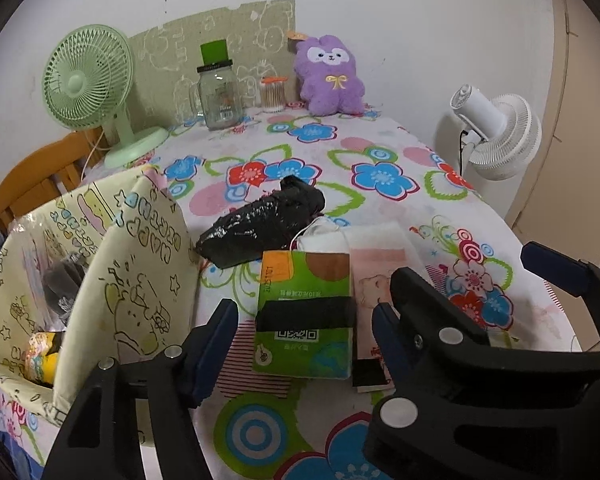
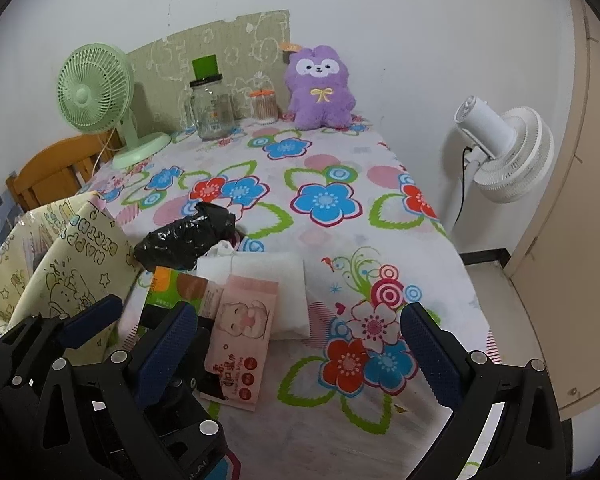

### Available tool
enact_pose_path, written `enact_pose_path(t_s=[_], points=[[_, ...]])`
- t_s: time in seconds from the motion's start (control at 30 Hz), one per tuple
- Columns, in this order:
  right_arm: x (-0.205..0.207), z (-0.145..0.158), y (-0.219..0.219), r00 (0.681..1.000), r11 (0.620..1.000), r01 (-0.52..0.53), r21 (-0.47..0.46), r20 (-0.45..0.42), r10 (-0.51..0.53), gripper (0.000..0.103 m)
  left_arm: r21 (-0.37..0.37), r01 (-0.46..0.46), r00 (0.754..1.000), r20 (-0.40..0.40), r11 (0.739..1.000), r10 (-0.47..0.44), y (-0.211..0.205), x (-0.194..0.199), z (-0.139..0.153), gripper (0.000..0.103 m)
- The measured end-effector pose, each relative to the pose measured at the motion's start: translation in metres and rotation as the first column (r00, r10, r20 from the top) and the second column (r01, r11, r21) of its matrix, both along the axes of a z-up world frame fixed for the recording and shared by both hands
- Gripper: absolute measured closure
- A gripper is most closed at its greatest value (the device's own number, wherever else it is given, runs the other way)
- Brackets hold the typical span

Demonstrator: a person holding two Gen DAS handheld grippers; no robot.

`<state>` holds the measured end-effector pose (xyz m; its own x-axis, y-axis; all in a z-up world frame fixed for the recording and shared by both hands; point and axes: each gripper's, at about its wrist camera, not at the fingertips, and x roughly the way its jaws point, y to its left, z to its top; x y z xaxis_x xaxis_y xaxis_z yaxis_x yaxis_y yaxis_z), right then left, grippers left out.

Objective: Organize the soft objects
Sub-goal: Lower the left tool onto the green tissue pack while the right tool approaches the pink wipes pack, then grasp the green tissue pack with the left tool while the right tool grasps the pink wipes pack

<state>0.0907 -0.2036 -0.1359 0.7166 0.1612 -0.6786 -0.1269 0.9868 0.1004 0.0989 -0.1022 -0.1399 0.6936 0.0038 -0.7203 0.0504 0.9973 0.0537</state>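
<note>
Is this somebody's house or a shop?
Probably a room in a home. A table with a flowery tablecloth stands against a wall, with a purple plush toy and a small green desk fan on it, and a wooden chair beside it.

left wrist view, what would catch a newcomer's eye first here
The loud flowered tablecloth fills the view, with a purple plush toy sitting at its far edge against the wall. Up close, the left gripper straddles a green tissue pack, beside a black plastic bundle and a cartoon-print fabric bin at the left.
</note>
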Motion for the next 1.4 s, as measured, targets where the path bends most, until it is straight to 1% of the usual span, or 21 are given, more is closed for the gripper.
enact_pose_path(t_s=[0.13,0.27,0.4,0.43,0.47,0.53,0.67,0.73,0.77,1.0,1.03,1.07,1.1,1.13,1.2,1.23,1.3,1.4], points=[[0.004,-0.006,0.002,1.0,1.0,-0.001,0.003,-0.02,0.002,0.0,-0.005,0.003,1.0,-0.018,1.0,-0.003,0.002,0.002,-0.006,0.033],[0.008,-0.015,0.005,0.999,1.0,0.0,0.01,-0.05,0.001,0.001,-0.007,-0.004,0.999,-0.04,1.0,0.004,0.005,0.005,-0.012,0.037],[0.013,-0.021,0.009,0.997,1.0,-0.013,0.023,-0.081,0.015,0.006,-0.02,-0.007,0.999,-0.053,1.0,0.006,0.009,0.007,-0.015,0.043],[0.014,-0.022,0.01,0.996,0.999,-0.017,0.029,-0.087,0.019,0.007,-0.022,-0.008,0.998,-0.056,1.0,0.007,0.009,0.008,-0.016,0.047],[0.015,-0.024,0.011,0.996,0.999,-0.017,0.032,-0.092,0.02,0.008,-0.023,-0.008,0.998,-0.06,1.0,0.007,0.009,0.009,-0.017,0.049],[0.019,-0.028,0.014,0.994,0.999,-0.018,0.04,-0.109,0.022,0.012,-0.027,-0.006,0.998,-0.064,1.0,0.004,0.01,0.009,-0.018,0.051],[0.022,-0.033,0.015,0.991,0.996,-0.017,0.085,-0.131,0.028,0.016,-0.036,-0.01,0.998,-0.068,0.999,0.008,0.013,0.011,-0.019,0.052],[0.023,-0.034,0.015,0.989,0.994,-0.014,0.106,-0.143,0.029,0.021,-0.041,-0.009,0.997,-0.072,0.999,0.006,0.013,0.011,-0.02,0.052],[0.023,-0.035,0.015,0.988,0.993,-0.012,0.116,-0.154,0.03,0.022,-0.042,-0.007,0.997,-0.074,0.999,0.004,0.013,0.012,-0.02,0.052],[0.024,-0.038,0.015,0.984,0.99,-0.009,0.143,-0.175,0.034,0.027,-0.047,0.005,0.996,-0.087,0.999,-0.009,0.014,0.012,-0.022,0.052],[0.024,-0.038,0.015,0.984,0.989,-0.01,0.145,-0.176,0.036,0.033,-0.031,0.005,0.996,-0.086,0.999,-0.008,0.013,0.011,-0.022,0.052],[0.024,-0.038,0.016,0.984,0.992,-0.004,0.127,-0.176,0.026,0.041,-0.011,0.007,0.997,-0.076,1.0,-0.008,0.011,0.009,-0.022,0.052],[0.024,-0.038,0.017,0.984,0.996,0.001,0.089,-0.18,0.015,0.047,-0.009,0.008,0.997,-0.076,1.0,-0.009,0.011,0.008,-0.022,0.053],[0.023,-0.038,0.017,0.985,0.997,-0.004,0.072,-0.174,0.017,0.048,-0.011,0.008,0.997,-0.079,1.0,-0.009,0.011,0.008,-0.022,0.053],[0.021,-0.037,0.016,0.985,0.997,-0.011,0.07,-0.17,0.023,0.05,-0.019,0.006,0.997,-0.082,1.0,-0.008,0.012,0.007,-0.022,0.053],[0.02,-0.037,0.016,0.985,0.997,-0.01,0.075,-0.173,0.023,0.055,-0.024,0.006,0.997,-0.083,1.0,-0.008,0.012,0.007,-0.021,0.053],[0.019,-0.036,0.016,0.984,0.997,-0.015,0.08,-0.174,0.029,0.061,-0.027,0.006,0.996,-0.087,1.0,-0.008,0.013,0.006,-0.02,0.054],[0.017,-0.034,0.016,0.985,0.997,-0.015,0.071,-0.173,0.027,0.063,-0.027,0.008,0.996,-0.088,1.0,-0.01,0.012,0.005,-0.02,0.055]])
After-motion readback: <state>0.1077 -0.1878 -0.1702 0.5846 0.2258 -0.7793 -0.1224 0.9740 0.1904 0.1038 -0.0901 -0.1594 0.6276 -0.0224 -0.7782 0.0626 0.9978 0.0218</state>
